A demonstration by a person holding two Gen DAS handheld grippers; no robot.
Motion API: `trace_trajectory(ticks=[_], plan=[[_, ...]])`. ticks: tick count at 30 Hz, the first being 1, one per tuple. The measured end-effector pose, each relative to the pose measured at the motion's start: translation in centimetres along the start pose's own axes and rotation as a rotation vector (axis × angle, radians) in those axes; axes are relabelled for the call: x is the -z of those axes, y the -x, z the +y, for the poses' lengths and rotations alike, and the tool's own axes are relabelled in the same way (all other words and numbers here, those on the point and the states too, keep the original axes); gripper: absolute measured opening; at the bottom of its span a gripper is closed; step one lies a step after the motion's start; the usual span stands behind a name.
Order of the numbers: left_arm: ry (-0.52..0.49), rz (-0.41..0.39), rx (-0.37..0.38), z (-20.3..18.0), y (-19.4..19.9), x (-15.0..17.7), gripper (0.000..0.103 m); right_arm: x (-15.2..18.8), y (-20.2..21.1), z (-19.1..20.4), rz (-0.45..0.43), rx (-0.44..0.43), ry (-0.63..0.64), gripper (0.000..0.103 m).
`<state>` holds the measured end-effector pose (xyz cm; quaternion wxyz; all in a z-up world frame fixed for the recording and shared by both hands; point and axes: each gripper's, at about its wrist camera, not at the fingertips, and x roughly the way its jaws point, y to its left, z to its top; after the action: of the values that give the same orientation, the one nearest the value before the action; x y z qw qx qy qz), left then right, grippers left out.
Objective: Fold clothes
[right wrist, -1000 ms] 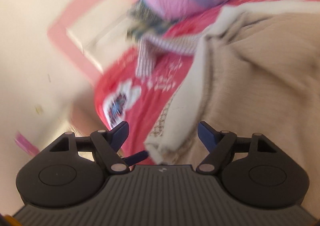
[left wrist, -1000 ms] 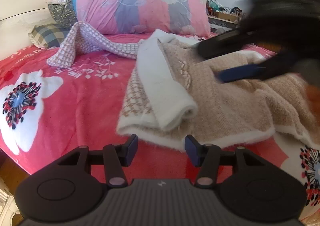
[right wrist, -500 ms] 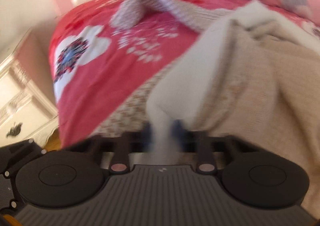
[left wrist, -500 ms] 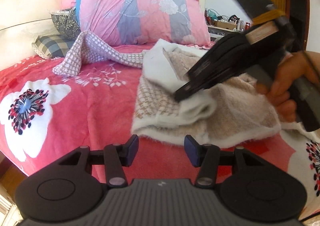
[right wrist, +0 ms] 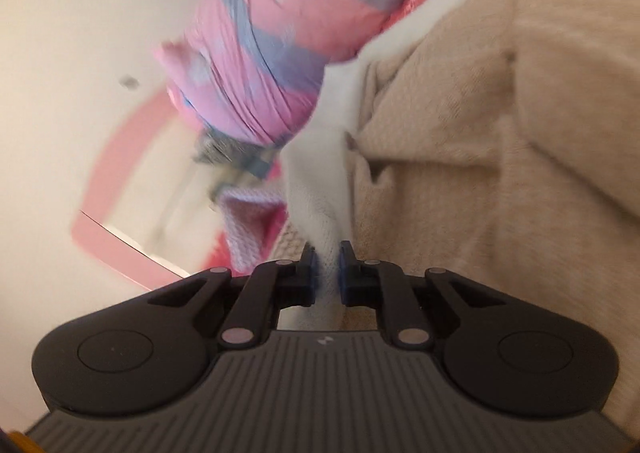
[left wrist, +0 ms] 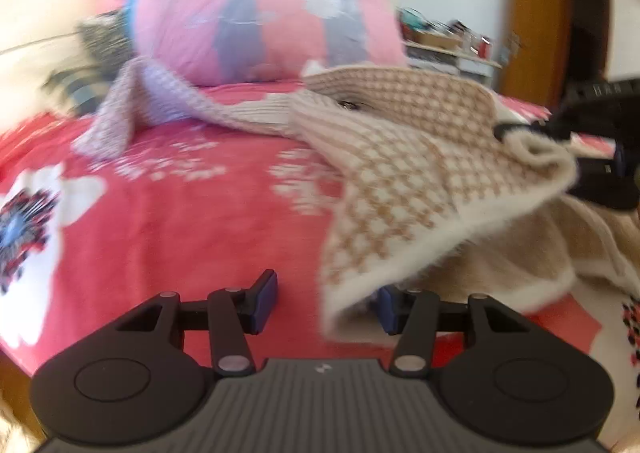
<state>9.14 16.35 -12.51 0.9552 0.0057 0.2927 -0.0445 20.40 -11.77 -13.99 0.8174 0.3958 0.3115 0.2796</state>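
A beige knit sweater [left wrist: 404,173] with a white fluffy lining and a houndstooth pattern lies on the red flowered bedspread [left wrist: 180,213]. Its left edge is lifted and turned over toward the right. My right gripper [right wrist: 328,269] is shut on the sweater's white edge [right wrist: 320,189], and in the left wrist view it shows as a dark shape [left wrist: 600,157] at the far right holding the raised fold. My left gripper [left wrist: 324,297] stands open low over the bed, with the sweater's lower corner [left wrist: 344,305] hanging between its fingers.
A large pink and purple quilt bundle [left wrist: 256,13] sits at the head of the bed with checked pillows [left wrist: 92,53] beside it. A pale checked garment [left wrist: 132,109] lies left of the sweater. A wooden door [left wrist: 536,25] and a cluttered shelf [left wrist: 448,41] are at the back right.
My right gripper has closed on the sweater's white rolled edge and lifted it up and to the right, unrolling the fold. The left gripper has moved closer to the sweater's corner.
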Motion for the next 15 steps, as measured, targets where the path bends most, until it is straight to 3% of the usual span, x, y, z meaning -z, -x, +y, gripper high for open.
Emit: trace_trajectory(ticks=[2,5,10,12,14,15], plan=[[-0.034,0.012,-0.005,-0.8,-0.5,-0.6,0.039,0.2,1.4,-0.3,-0.017,0.002,-0.009,0.009],[-0.019,0.006,-0.029,-1.4,-0.4,-1.7,0.006,0.6,3.4,-0.7,-0.043,0.005,-0.022,0.009],[-0.048,-0.11,-0.031,-2.6,3.8,-2.7,0.005,1.2,6.8,-1.4,-0.086,0.009,-0.045,0.008],[-0.089,-0.106,-0.022,-3.4,4.6,-2.3,0.005,1.5,8.1,-1.7,-0.103,0.011,-0.054,0.008],[-0.119,-0.043,-0.036,-3.7,3.5,-1.2,0.007,1.7,9.5,-1.9,-0.12,0.013,-0.062,0.008],[-0.135,0.001,-0.04,-3.7,2.8,-0.6,0.009,2.7,9.3,-3.0,-0.087,0.042,-0.095,0.008]])
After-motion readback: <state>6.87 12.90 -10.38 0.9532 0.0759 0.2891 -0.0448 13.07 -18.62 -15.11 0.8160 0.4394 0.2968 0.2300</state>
